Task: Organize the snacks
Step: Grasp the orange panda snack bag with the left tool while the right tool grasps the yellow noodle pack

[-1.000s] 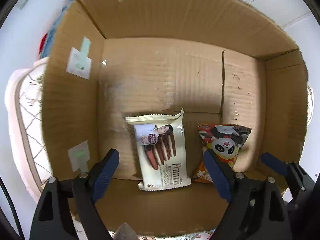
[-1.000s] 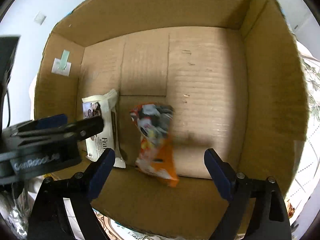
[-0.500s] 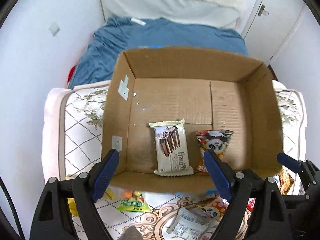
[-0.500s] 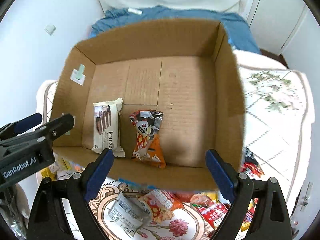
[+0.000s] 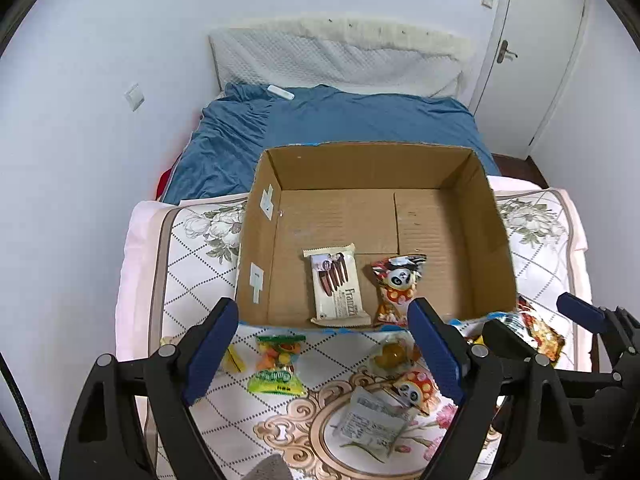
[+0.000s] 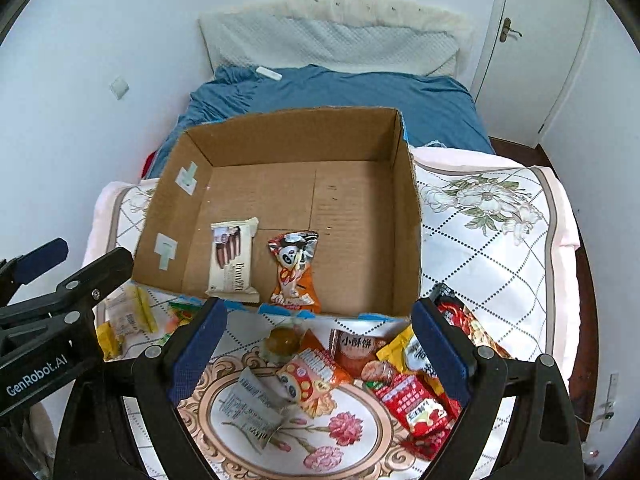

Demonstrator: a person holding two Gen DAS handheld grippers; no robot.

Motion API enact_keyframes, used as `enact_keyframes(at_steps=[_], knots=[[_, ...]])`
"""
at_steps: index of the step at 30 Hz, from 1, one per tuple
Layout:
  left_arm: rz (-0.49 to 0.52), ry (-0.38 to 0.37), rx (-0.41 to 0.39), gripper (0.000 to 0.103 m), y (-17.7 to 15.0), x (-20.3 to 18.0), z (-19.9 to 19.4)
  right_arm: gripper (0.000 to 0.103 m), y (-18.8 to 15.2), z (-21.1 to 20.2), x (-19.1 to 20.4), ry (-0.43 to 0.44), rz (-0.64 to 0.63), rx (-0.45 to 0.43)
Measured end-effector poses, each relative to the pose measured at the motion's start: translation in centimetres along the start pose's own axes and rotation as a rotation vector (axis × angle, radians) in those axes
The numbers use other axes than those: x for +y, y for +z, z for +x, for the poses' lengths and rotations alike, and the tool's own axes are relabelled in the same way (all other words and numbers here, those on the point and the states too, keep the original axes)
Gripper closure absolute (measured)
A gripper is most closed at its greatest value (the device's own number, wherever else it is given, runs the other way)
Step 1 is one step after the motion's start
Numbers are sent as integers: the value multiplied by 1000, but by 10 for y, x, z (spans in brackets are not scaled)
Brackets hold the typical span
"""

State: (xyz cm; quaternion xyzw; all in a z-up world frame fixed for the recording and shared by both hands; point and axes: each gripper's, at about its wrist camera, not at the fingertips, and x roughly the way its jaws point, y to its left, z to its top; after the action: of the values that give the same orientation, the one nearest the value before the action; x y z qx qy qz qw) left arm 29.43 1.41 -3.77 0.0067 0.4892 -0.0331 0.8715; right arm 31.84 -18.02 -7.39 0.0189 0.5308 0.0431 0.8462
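An open cardboard box (image 5: pixel 260 248) (image 6: pixel 408 216) sits on a patterned quilt. Inside lie a white wafer pack (image 5: pixel 338 286) (image 6: pixel 233 256) and an orange panda snack bag (image 5: pixel 396 284) (image 6: pixel 295 268), side by side near the front wall. My left gripper (image 5: pixel 324 354) is open and empty, above loose snacks in front of the box. My right gripper (image 6: pixel 318 350) is open and empty, above a heap of snacks: a silver pack (image 6: pixel 256 404), a panda pack (image 6: pixel 310 380) and red packs (image 6: pixel 416 404).
A green candy bag (image 5: pixel 278 364), a round yellow sweet (image 5: pixel 392 356) and yellow packs (image 6: pixel 124 320) lie on the quilt (image 6: pixel 480 240) before the box. A blue bedsheet (image 5: pixel 340 120), pillow and white door (image 5: pixel 532 52) are behind. The left gripper shows at the right wrist view's left edge (image 6: pixel 60 304).
Both grippers have pulled back and up out of the box, empty. The panda bag, falling a second ago, now rests on the box floor beside the wafer pack.
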Motion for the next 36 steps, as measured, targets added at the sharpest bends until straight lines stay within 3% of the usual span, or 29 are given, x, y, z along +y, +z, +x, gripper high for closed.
enact_keyframes(at_steps=[8,11,15,17,21,27,29,32,36], knots=[[-63,-23,34,17,-37,3,-14,8,-37,-21,-29,16,71,49],[-98,-28,65,17,-53,0,-4,7,-53,-12,-66,-7,163,100],[-134,-57,144,17,-73,-16,25,7,-80,10,-135,-19,387,174],[-129,-64,177,17,-80,-27,41,7,-86,19,-158,-82,404,182],[-92,-59,235,17,-95,-49,69,7,-81,43,-165,-147,225,245],[-66,-53,290,17,-112,-67,101,7,-72,90,-132,-283,-234,361],[-64,-50,315,17,-115,-69,112,7,-73,109,-124,-255,-316,426],[-64,-45,342,17,-119,-69,123,7,-76,141,-119,-281,-399,513],[-44,-43,366,17,-122,-70,136,5,-78,167,-119,-312,-444,561]])
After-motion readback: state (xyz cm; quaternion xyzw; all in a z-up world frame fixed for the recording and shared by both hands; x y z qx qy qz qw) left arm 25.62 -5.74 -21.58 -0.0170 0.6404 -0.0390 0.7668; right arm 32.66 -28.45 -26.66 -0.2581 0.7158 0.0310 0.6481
